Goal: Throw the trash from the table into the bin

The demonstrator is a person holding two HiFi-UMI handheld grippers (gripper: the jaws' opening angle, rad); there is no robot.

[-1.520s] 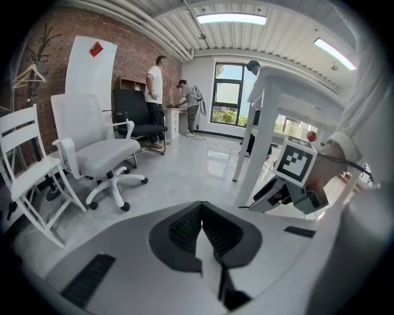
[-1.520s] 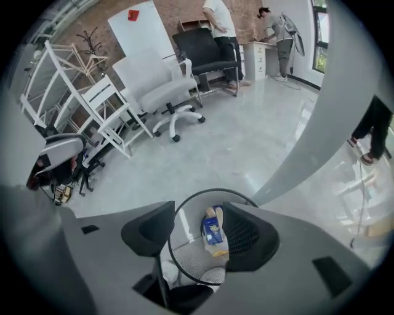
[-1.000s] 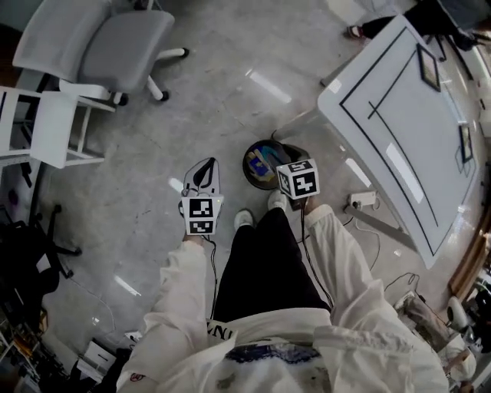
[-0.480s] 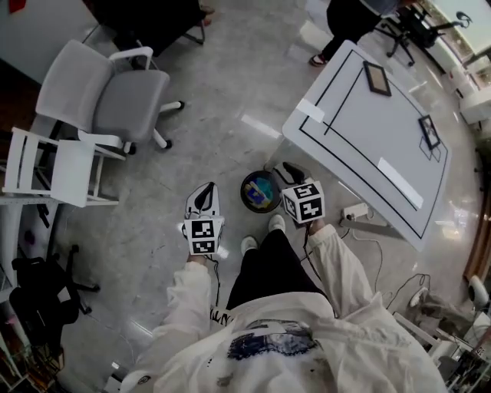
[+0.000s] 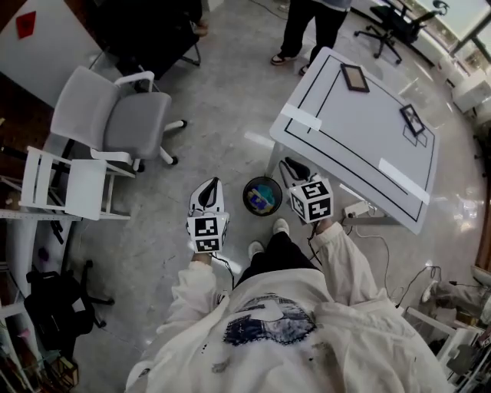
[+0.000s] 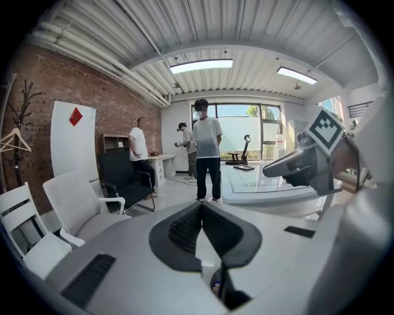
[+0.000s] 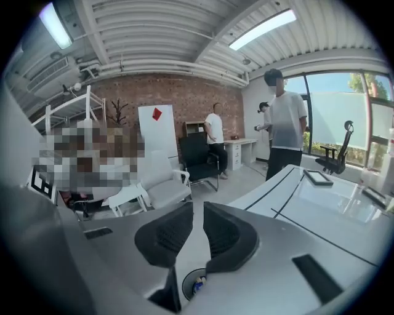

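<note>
The round dark bin (image 5: 262, 195) stands on the floor by the white table's (image 5: 360, 146) near corner, with blue and pale trash inside. It also shows low between the jaws as the bin (image 6: 215, 283) and the bin (image 7: 196, 284). My left gripper (image 5: 207, 190) hangs above the floor left of the bin; its jaws meet at the tips, holding nothing (image 6: 200, 206). My right gripper (image 5: 294, 167) is up beside the table corner, right of the bin. Its jaws (image 7: 198, 212) are closing to a narrow slit with nothing between them.
Two dark framed plates (image 5: 354, 77) (image 5: 412, 119) and white tape strips lie on the table. A person (image 5: 307, 23) stands at its far end. A grey office chair (image 5: 115, 115) and a white chair (image 5: 65, 184) stand at left. A power strip (image 5: 357, 209) lies under the table.
Both grippers have risen away from the bin, which now looks smaller and farther below. The head view has lifted and takes in more of the room.
</note>
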